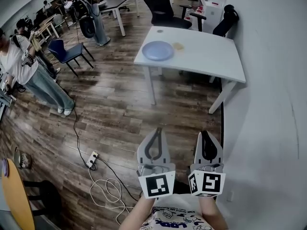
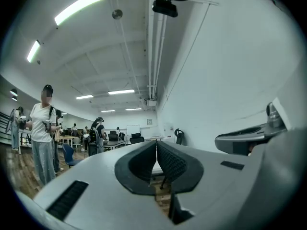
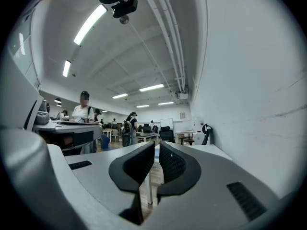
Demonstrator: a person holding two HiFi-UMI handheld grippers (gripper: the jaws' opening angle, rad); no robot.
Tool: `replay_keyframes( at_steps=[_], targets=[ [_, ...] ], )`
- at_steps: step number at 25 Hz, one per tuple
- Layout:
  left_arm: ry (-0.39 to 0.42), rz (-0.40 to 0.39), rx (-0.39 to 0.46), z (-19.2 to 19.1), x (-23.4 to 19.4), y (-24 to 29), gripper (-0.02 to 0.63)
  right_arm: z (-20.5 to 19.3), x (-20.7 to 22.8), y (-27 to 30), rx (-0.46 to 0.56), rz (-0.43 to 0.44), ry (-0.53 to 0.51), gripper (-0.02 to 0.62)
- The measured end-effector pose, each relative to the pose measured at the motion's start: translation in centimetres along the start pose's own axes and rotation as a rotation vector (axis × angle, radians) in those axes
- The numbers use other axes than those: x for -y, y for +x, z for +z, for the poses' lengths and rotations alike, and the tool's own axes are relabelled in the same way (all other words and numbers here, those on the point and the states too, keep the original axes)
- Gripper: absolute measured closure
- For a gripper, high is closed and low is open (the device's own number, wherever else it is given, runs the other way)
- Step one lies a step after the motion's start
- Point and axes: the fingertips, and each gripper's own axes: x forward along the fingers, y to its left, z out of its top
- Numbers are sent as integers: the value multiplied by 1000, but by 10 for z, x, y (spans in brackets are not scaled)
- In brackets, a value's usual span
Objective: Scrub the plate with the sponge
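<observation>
Both of my grippers are idle and well short of the work. The left gripper [image 1: 156, 130] has its pads pressed together with nothing between them. The right gripper [image 1: 206, 133] is as good as closed too, with only a thin slit left between the pads, and it is also empty. The plate [image 1: 158, 51] lies flat on the white table [image 1: 206, 56], close to its left edge and toward the near left corner. The sponge [image 1: 178, 46] sits just beside the plate on the side away from that edge, and I think it lies apart from the plate (it is too small from here to be sure). I expect the plate to be stiff, light and smooth, so it will likely skate on the bare tabletop once I push on it. I would pinch its rim at the side nearest the table's left edge to keep it still. The sponge should be soft and very light, and it will squash under the pads, so I would take it across its middle. The count is one plate, one sponge, one table carrying both, and two grippers.
</observation>
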Motion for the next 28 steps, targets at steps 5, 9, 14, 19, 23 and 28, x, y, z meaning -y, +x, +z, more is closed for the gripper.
replay_keyframes(
  at_steps=[5, 9, 14, 19, 23, 28],
  targets=[
    [-12, 34, -12, -5, 3, 12, 592, -4, 17, 11, -11, 5, 6, 554],
    [-11, 70, -11, -7, 4, 20, 592, -8, 25, 23, -9, 37, -1, 554],
    [-11, 116, -18, -10, 5, 27, 592, -13, 30, 36, -11, 87, -1, 552],
    [-13, 147, -33, -16, 0, 38, 592, -19, 30, 52, -24, 119, 2, 554],
    [-18, 157, -51, -23, -6, 51, 592, -25, 31, 69, -34, 125, 7, 554],
    [-20, 152, -60, -34, -19, 85, 592, -32, 33, 103, -49, 114, 10, 554]
  ],
)
